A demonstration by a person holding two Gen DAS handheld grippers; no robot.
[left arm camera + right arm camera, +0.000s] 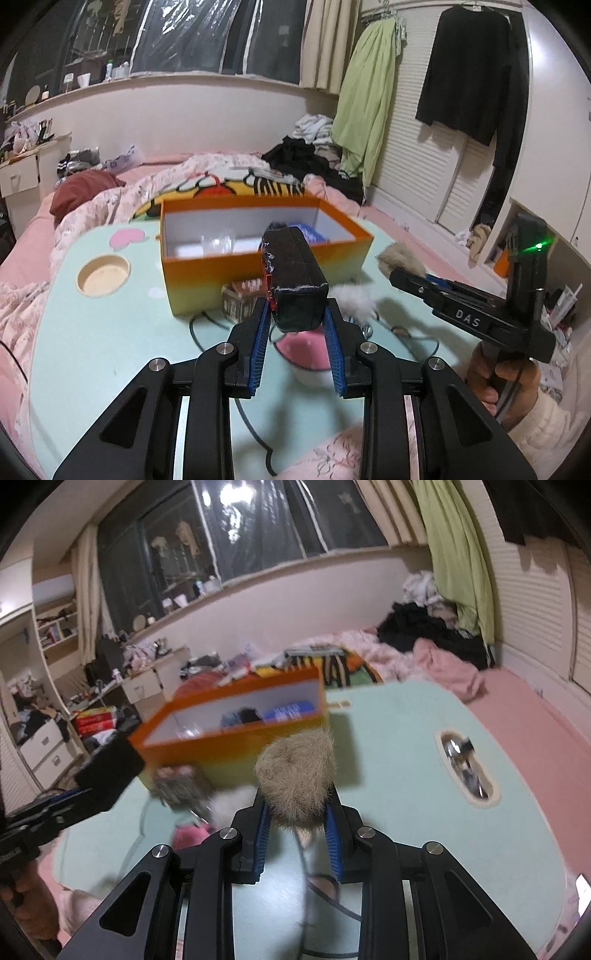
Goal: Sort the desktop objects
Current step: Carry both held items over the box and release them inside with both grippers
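My left gripper [297, 314] is shut on a black rectangular box [293, 273] and holds it above the table, just in front of the open orange box [207, 273]. My right gripper [295, 808] is shut on a beige fur pompom [295, 775] and holds it above the table, near the orange box [207, 746]. The right gripper with the pompom [400, 260] shows at the right of the left wrist view. The black box [107, 775] shows at the left of the right wrist view. The orange box holds a clear item [218, 243], a blue packet [290, 710] and dark items.
On the mint-green table [110, 350] are a small box of sticks [240, 299], a white fur pompom [356, 299], a pink and white object [306, 354] and a black cable [199, 332]. A round cup recess [103, 275] is at the left, an oval recess [467, 768] at the right. Bedding surrounds the table.
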